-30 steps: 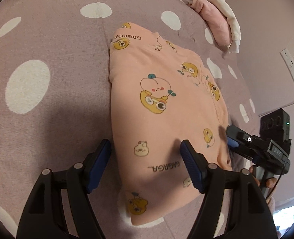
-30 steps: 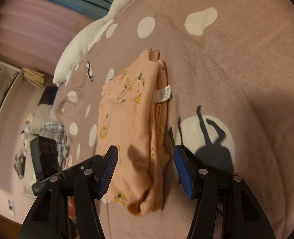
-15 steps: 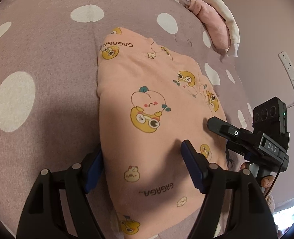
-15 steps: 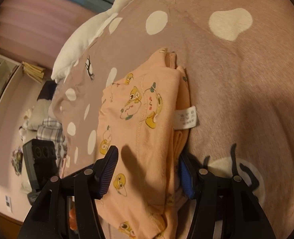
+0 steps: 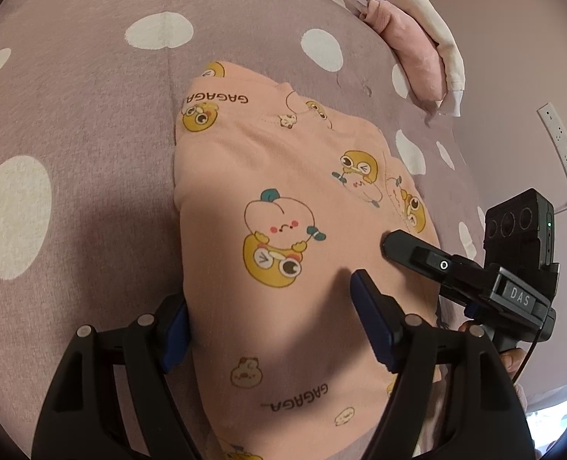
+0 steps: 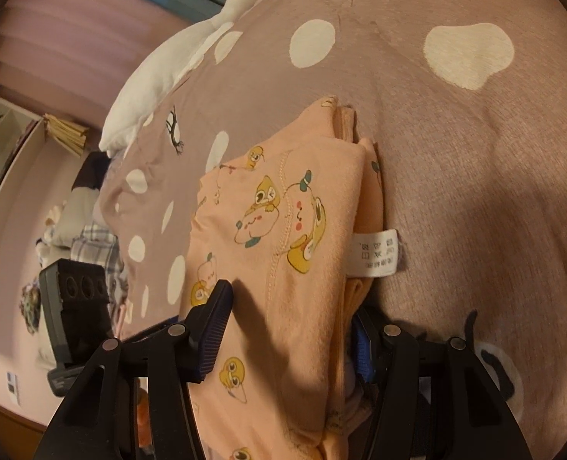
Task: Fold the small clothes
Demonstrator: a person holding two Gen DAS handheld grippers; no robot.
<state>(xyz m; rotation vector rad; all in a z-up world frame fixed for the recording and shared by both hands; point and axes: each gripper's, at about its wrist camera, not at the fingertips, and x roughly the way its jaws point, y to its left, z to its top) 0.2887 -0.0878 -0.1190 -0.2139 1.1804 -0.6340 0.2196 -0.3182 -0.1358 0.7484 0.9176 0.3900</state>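
— What can you read from my left wrist camera?

— "GAGAGA" is printed twice on the peach garment [image 5: 283, 199]: once upside down at its far corner beside a yellow duck, and once at the near end, between my fingers. The black bar on my right gripper [image 5: 429, 291], just right of the garment, carries the letters "DAS".

— And from my right wrist camera?

— A white care tag [image 6: 377, 253] sticks out of the garment's right edge; it bears laundry symbols and small print too fine to read.

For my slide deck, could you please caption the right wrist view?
Open right gripper straddling the edge of a folded peach garment, care label showing, on a polka-dot blanket.
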